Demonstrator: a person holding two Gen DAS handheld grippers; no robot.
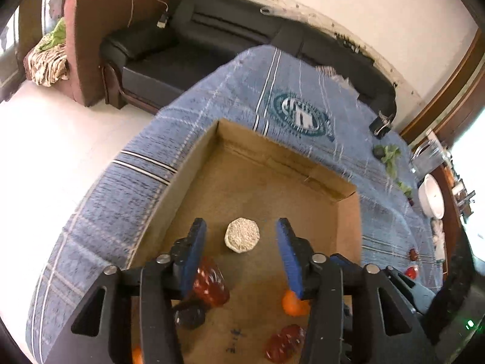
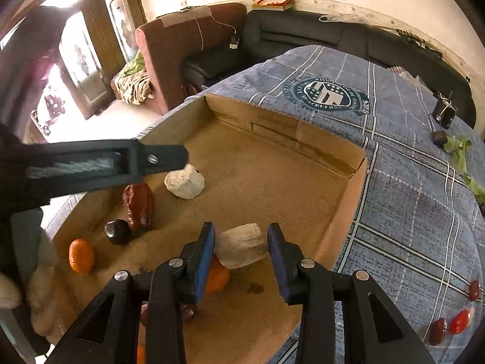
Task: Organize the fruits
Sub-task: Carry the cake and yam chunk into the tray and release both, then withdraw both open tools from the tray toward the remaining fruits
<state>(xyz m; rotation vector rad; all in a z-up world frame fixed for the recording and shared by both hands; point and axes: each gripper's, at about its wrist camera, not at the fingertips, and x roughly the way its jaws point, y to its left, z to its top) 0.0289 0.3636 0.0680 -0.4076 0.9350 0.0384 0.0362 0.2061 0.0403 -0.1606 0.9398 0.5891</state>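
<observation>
Cardboard box [image 2: 339, 212] sits on the blue plaid cloth [image 2: 409, 182], under and ahead of both tongs.

Left tongs [image 1: 241, 251]: parted, nothing gripped. Pale round lump [image 1: 241, 235] lies on the box floor just ahead, in line with the gap, clear of both pads. A dark red fruit [image 1: 212, 285] sits by the left pad, an orange [image 1: 292, 303] by the right one.

Right tongs [image 2: 241, 251]: parted around a pale block [image 2: 241, 244]; left pad looks close to or touching it, right pad shows a gap, so I read this as not clamped.

Likely a drop-off step. To do it well: lift both tongs straight up so the pads don't drag the lump or block, and don't nudge the orange [image 2: 216, 277] tucked under the block.

Small red fruits [image 2: 451, 324] lie on the cloth right of the right tongs, outside the box; probably next.
</observation>
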